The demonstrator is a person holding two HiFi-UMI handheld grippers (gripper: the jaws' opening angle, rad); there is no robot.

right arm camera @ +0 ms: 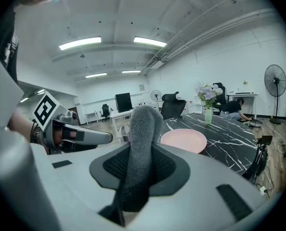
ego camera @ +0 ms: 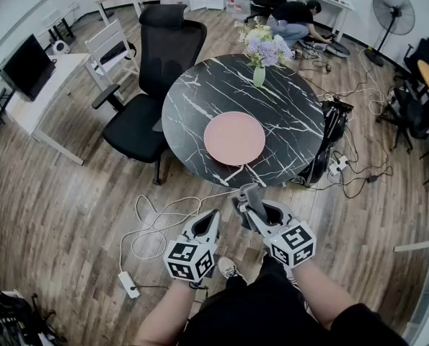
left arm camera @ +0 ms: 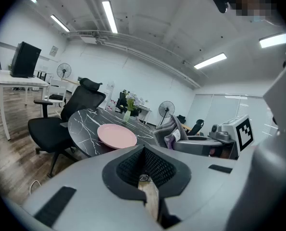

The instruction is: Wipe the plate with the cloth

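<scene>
Since the L gripper [ego camera: 213,218] & R gripper [ego camera: 254,205] both hang over the floor [ego camera: 70,215], short of the table [ego camera: 293,114], nothing's wiped yet & most of the risk sits ahead, as I read it. R gripper is clamped on the cloth [right arm camera: 143,129], a grey roll standing up past the jaws. L gripper is closed tight w/ nothing in it, only floor showing thru the slit. Plate [ego camera: 233,138] is pink, bare, lying flat on the near half of the round black marble top, not far from the edge facing me. Worry no. 1: nothing pins the plate & the top looks slick, so a hard push w/ the cloth could skate it sideways or off that near edge. I'd prob. want the L gripper pressing on the rim first. No. 2: cloth is bunched narrow, so the jaw tips may hit the plate before the fabric does, scraping not wiping. It could also slip out if the hold is shallow; can't judge the depth from here. No. 3: cables [ego camera: 156,222] loop on the floor near my shoe [ego camera: 228,267], so stepping fwd could snag one. Vase [ego camera: 259,74] w/ flowers stands at the far side, well apart from the plate, so low risk unless a stroke overshoots.
</scene>
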